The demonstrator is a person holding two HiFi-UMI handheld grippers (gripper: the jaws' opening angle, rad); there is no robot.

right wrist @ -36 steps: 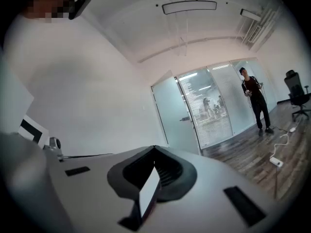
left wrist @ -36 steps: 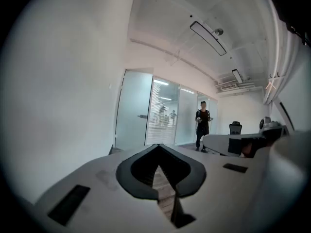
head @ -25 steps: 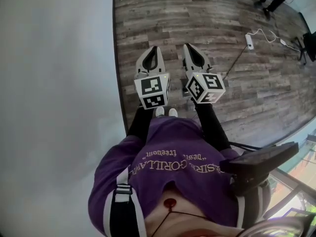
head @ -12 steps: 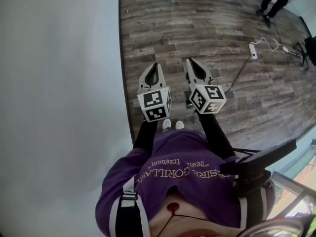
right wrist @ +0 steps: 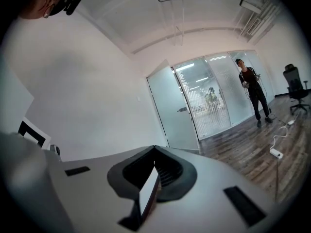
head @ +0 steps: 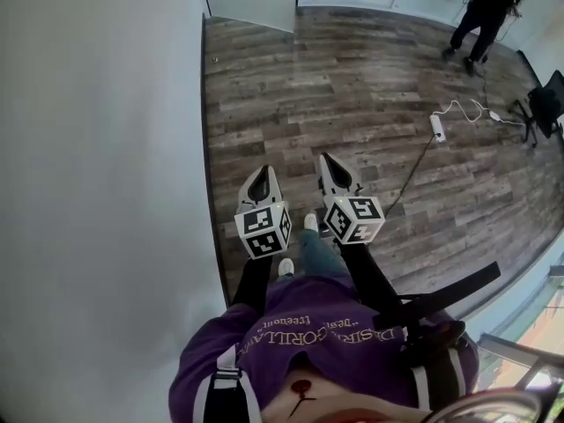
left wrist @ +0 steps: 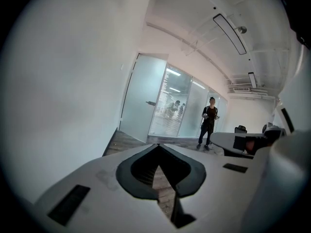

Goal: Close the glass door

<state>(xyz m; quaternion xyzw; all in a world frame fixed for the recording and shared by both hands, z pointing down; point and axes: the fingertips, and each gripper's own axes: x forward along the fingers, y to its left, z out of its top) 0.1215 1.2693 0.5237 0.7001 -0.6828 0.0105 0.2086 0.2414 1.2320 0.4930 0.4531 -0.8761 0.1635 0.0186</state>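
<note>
- A plain white wall [head: 97,192] fills the left side of the head view, and a wooden plank floor [head: 352,86] runs along it to the far end of the room.
- The frosted glass door [right wrist: 172,110] is at the far end, next to the white wall. It stands at an angle out from the glass partition [right wrist: 214,101] on its right, so it looks open. It is well apart from both grippers.
- The person holding the grippers wears a purple shirt [head: 326,324].
- Another person [head: 480,11] in dark clothes stands far to the right.
- The left hand-held gripper [head: 263,171] has its jaws closed together, and nothing is between them.
- The right hand-held gripper [head: 325,159] is just beside it. Its jaw tips also meet, and it holds nothing.
- A white power strip [head: 436,126] with a cable lies on the floor to the right.
</note>
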